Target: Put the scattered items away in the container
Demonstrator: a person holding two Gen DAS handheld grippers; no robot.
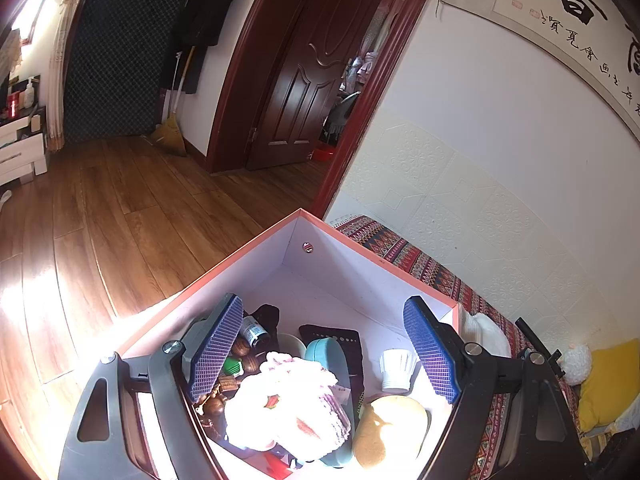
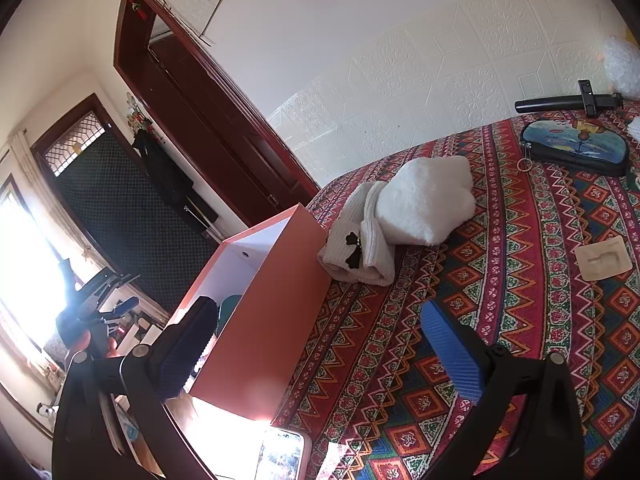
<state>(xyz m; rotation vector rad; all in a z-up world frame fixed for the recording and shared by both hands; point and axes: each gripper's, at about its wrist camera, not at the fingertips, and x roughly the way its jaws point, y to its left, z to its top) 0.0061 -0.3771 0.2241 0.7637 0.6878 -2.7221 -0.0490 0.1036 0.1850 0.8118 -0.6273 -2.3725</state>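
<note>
The orange box (image 1: 240, 256) sits at the bed's edge, holding a knitted pouch (image 1: 288, 404) and white cup (image 1: 396, 370)—left gripper (image 1: 324, 354) spread empty above it, right gripper (image 2: 316, 348) also spread, straddling its wall—folded white cloths (image 2: 400, 216) lying at one o'clock on the patterned bedspread (image 2: 500, 280).

the left gripper (image 1: 324, 350) has two flat fingers faced with blue pads (image 1: 216, 346) in a fine honeycomb weave; the pad at 3 o'clock is the same blue. each pad sits on a black plate pinned by a round silver screw (image 1: 172, 347), and a second silver screw sits further back on each side. the black frame arms are broad and smooth, with a rounded triangular cut-out at 8 o'clock.

the right gripper (image 2: 316, 352) matches: one pad reads bright blue with ribbed texture (image 2: 452, 354), the other looks dark navy in shadow. silver screws mark the black arms.
</note>
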